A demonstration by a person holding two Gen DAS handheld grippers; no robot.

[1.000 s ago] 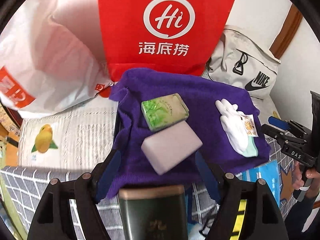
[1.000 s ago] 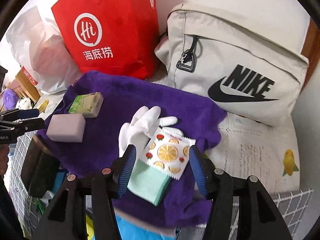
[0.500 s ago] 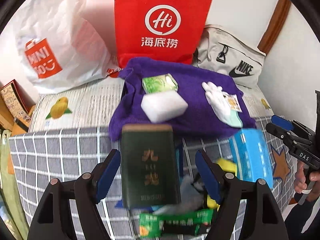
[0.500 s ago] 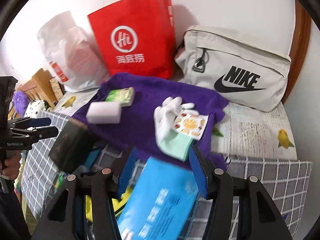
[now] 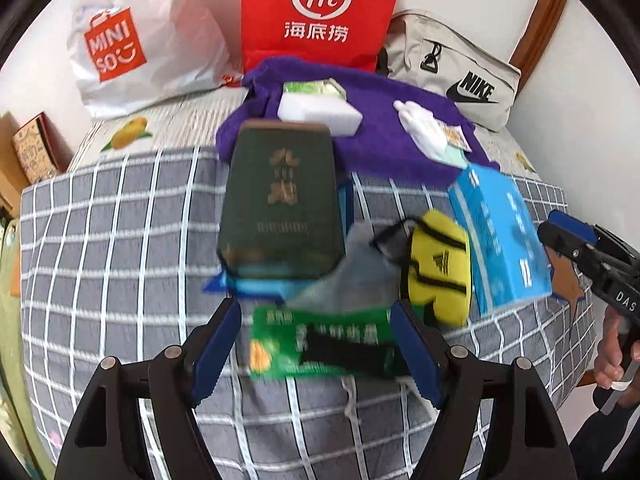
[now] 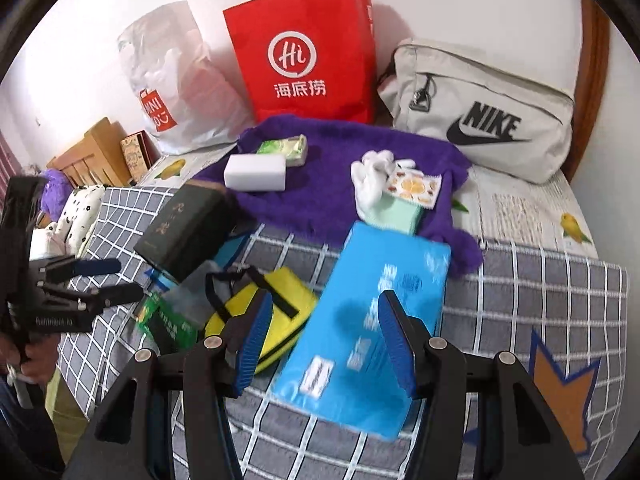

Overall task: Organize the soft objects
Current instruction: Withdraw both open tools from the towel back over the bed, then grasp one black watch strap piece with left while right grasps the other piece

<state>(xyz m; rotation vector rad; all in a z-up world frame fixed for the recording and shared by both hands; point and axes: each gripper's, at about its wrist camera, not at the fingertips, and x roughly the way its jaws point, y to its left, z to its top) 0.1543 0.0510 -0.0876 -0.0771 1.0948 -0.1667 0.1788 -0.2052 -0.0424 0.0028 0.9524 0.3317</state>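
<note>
Sorting looks half done, judging by how things lie around the purple towel (image 6: pixel 328 184), which is spread flat in front of the red paper bag (image 6: pixel 304 52) as a collecting place: on it sit the white sponge block (image 6: pixel 256 174) touching the green tissue pack (image 6: pixel 286 150) behind it, and, towards the towel's right end, the white glove (image 6: pixel 370 184) with a fruit-printed sachet (image 6: pixel 414 186) lying on it. Nearer the cameras than the towel, a loose heap waits on the grey checked cover (image 5: pixel 112 240): a dark green box (image 5: pixel 280 204) overlapping the towel's near edge, a yellow pouch (image 6: pixel 264 308), a blue tissue pack (image 6: pixel 372 320) and a green packet (image 5: pixel 320 340). The left gripper (image 5: pixel 316 344) hangs over the green packet, jaws well apart and holding nothing; the right gripper (image 6: pixel 320 340) hovers above the blue tissue pack, jaws moderately apart and likewise empty. Both seem placed to choose the next soft piece from the heap for the towel.
</note>
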